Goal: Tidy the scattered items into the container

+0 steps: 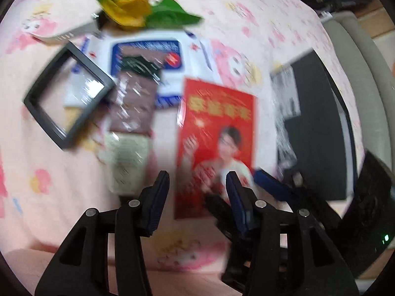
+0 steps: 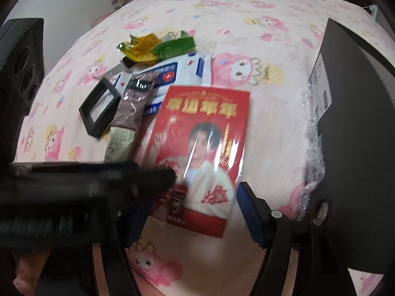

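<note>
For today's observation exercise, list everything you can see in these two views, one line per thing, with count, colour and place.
red packet: one, red with gold print, nearest the tongs
brown sachet: one, brown and cream, left of the red packet
frame: one, black, square, left of the sachet
wipes pack: one, white and blue, partly under the sachet
wrappers: two, yellow and green, beyond the wipes pack
box: one, black, at right, bubble wrap beside it
blanket: one, pink cartoon print, under everything
left tongs: black, blue pads, open, empty
right tongs: black, blue pads, open over the red packet's near end
</note>
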`<state>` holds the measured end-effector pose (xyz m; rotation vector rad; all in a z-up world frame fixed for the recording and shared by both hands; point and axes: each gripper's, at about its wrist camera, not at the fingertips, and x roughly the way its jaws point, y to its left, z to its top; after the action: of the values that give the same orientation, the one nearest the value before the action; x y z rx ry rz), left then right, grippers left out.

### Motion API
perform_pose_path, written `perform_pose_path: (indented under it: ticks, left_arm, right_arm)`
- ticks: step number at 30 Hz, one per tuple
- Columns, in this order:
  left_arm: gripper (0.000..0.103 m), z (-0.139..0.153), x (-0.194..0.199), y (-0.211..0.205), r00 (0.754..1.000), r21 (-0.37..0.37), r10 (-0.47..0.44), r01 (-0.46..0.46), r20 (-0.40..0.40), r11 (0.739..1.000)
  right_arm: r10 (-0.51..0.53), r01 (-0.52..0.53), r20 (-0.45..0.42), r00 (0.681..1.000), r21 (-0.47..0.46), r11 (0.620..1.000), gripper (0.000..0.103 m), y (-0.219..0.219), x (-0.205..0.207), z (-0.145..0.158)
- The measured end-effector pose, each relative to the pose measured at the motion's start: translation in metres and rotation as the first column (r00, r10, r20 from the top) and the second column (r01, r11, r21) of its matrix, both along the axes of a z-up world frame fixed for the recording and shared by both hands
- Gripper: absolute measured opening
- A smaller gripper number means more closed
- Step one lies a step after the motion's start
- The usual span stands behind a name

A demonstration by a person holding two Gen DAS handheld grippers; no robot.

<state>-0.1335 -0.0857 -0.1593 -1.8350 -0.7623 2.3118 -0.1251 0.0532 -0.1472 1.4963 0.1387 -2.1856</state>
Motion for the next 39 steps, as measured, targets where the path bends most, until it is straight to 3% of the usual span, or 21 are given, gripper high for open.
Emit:
perform_pose_path:
  ticks: [3,6,11,17,21,24,31,36,39]
  left_arm:
    - [0.043,-0.017,-0.011,-0.004,0.998,0.036,0.011,-0.013,0.066,0.999]
    - [0.043,-0.022,-0.015,0.002,0.996,0.022,-0.017,0.015,0.089,1.0]
    - [0.043,-0.015,-0.01,0.008,0.996,0.06,-0.052,0.048,0.066,0.997]
    - [0.043,-0.008,0.004,0.018,0.995,0.058,-0.08,0.076,0.067,0.995]
    - [0.043,0.002,0.009,0.018,0.999,-0.01,-0.042,0.042,0.015,0.999]
    - [0.043,-0.001,0.002,0.02,0.999,-0.06,-0.043,0.044,0.021,0.997]
    - [0.05,-0.019,-0.005,0.024,0.993,-0.031,-0.086,0.089,0.076,0.996]
    - [0.05,-0.011,0.008,0.032,0.99,-0.013,-0.132,0.133,0.053,0.991]
    - [0.048,-0.008,0.016,0.026,0.995,0.015,-0.098,0.098,0.03,0.995]
  right_arm:
    - [-0.012,0.012,-0.011,1.0,0.001,1.0,0.066,-0.001,-0.002,-0.002]
    - [0.002,-0.001,-0.021,1.0,0.043,0.999,0.066,-0.007,-0.006,-0.018]
    - [0.011,-0.01,-0.019,1.0,0.022,1.0,0.053,-0.004,-0.005,-0.013]
    - [0.029,-0.03,0.03,0.999,0.035,0.999,0.052,0.004,0.008,-0.01]
    - [0.023,-0.023,0.076,0.997,-0.006,1.0,0.052,0.021,0.018,-0.006]
    - [-0.016,0.018,0.085,0.996,-0.023,1.0,0.052,0.03,0.015,-0.008]
    - [-0.04,0.041,0.06,0.997,-0.026,0.999,0.055,0.033,0.022,-0.017]
    - [-0.018,0.02,0.067,0.998,-0.036,0.999,0.048,0.032,0.021,-0.016]
    - [0.0,0.001,0.053,0.999,-0.014,1.0,0.047,0.032,0.028,-0.015]
